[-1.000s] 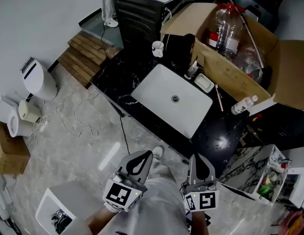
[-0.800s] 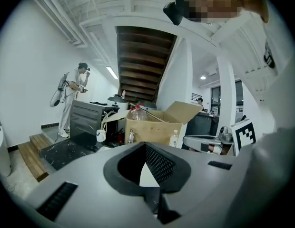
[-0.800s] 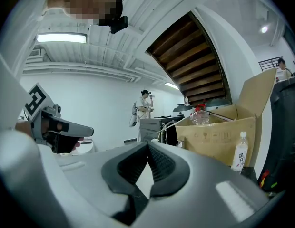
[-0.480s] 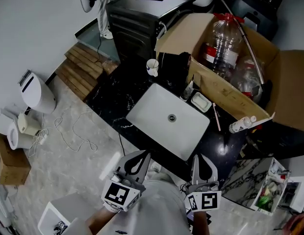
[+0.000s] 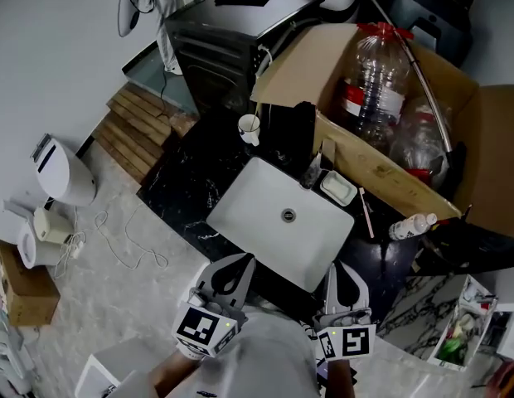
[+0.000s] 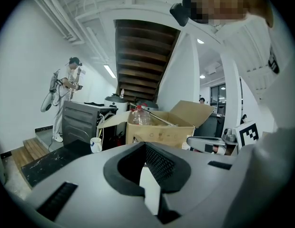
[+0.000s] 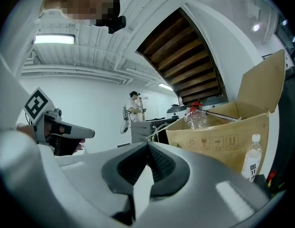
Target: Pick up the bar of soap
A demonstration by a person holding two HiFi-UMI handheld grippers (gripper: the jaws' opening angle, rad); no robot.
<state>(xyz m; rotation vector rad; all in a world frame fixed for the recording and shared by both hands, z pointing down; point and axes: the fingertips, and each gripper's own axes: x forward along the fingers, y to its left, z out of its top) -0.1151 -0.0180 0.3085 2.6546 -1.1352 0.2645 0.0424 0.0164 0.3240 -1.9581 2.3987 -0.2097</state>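
The bar of soap (image 5: 338, 190) is a pale block in a white dish on the black counter (image 5: 191, 177), at the right end of the white sink (image 5: 265, 222). In the head view both grippers sit low, held close to the person's body and short of the counter's near edge. My left gripper (image 5: 243, 262) is shut and holds nothing; its jaws (image 6: 143, 147) meet at the tips. My right gripper (image 5: 339, 268) is likewise shut and empty, tips together (image 7: 148, 144). The soap is hidden in both gripper views.
A large open cardboard box (image 5: 381, 168) with a big plastic bottle (image 5: 377, 77) stands behind the sink. A white cup (image 5: 249, 127) and a small bottle (image 5: 411, 225) rest on the counter. A black cabinet (image 5: 215, 31), wooden steps (image 5: 137, 127) and floor cables (image 5: 116, 230) lie left. A person (image 6: 66, 96) stands far off.
The head view has shifted: the sink, counter and box now sit lower and further left in the picture. Both grippers stay shut and in the same place near the body.
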